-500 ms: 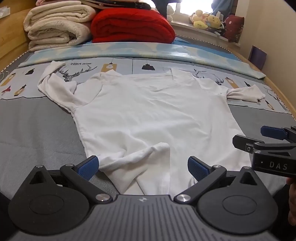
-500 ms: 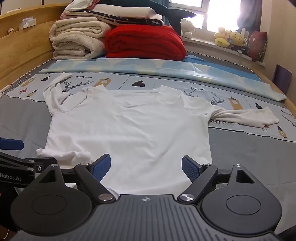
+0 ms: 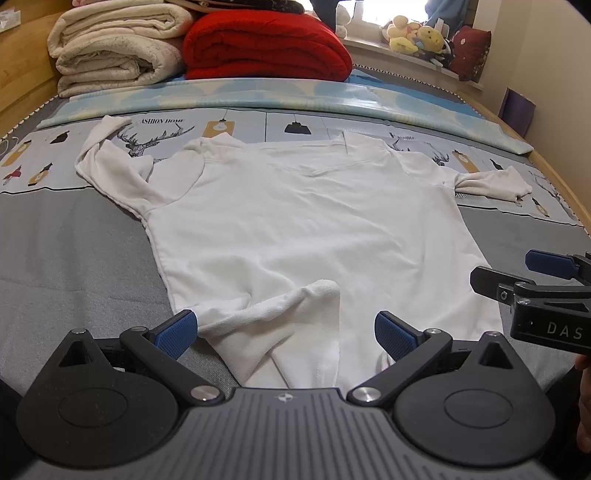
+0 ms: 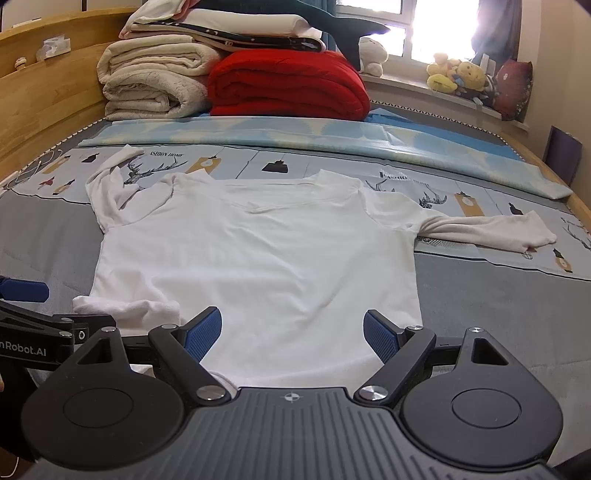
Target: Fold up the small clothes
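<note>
White shirt (image 3: 295,229) soft, light, limp; flipped hem corner (image 3: 280,306) best grab point. Left gripper (image 3: 284,332), right gripper (image 4: 293,334) both spread wide, holding nothing.

1. A bed (image 4: 498,314) fills the room – grey cover with a printed band of deer and lamps.
2. A wooden headboard (image 4: 51,99) runs along the left.
3. Folded cream blankets (image 4: 155,85) and a red blanket (image 4: 288,88) are stacked at the far end.
4. A bright window (image 4: 436,22) stands behind; plush toys (image 4: 458,75) sit on its sill.
5. A pale wall (image 3: 546,55) rises on the right.
</note>
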Demonstrator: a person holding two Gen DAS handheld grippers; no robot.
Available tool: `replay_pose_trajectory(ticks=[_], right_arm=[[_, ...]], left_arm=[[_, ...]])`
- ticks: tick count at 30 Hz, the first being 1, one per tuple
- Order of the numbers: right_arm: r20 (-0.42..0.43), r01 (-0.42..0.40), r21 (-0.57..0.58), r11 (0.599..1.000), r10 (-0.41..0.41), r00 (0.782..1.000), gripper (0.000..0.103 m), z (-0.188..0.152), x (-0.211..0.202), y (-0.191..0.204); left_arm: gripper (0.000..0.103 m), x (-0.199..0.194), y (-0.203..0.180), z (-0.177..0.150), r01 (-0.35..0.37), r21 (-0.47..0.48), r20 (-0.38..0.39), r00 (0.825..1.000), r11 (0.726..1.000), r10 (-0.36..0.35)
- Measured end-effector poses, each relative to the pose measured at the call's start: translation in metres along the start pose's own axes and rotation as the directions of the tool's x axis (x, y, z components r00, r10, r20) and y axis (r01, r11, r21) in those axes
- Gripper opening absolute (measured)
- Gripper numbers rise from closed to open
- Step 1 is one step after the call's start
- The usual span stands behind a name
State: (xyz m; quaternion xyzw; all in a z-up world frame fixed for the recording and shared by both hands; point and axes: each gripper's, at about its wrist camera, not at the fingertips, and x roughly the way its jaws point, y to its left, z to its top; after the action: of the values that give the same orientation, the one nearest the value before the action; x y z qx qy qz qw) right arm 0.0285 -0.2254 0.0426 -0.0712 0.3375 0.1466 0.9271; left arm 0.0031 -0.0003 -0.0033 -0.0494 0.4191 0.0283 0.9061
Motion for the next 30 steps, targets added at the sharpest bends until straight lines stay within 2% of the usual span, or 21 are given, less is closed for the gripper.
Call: replay_pose_trajectory(ticks=[6,23,26,30], right_arm=[[0.023,0.002,-0.010,1.000,-0.002,1.000,0.085,-0.0007,-0.0017,-0.0004],[-0.001,-0.002,-0.010,1.000,0.002,1.000,0.085,-0.0006,-0.0015,-0.0004],[-0.046,-0.010,0.004,1.000,0.010,0.999,0.085,-0.0009,0.0004,-0.0009],[-0.058,-0.012,0.007,1.000,0.012,0.998,0.085,-0.0025,0.0016,-0.0010]], left_arm=[[0.102,0.0006,-0.0004,0.0001,0.001,0.000,0.001,1.000,1.000,-0.001],[0.102,0.0001,0.0002,0.0004,-0.008,0.005,-0.031,0.999,1.000,0.008],[0.102,0.0000,-0.0003,-0.0003,-0.003,0.001,-0.016,1.000,1.000,0.003],[0.102,-0.0002,-0.0001,-0.0005,0.002,-0.002,-0.005,1.000,1.000,-0.002]])
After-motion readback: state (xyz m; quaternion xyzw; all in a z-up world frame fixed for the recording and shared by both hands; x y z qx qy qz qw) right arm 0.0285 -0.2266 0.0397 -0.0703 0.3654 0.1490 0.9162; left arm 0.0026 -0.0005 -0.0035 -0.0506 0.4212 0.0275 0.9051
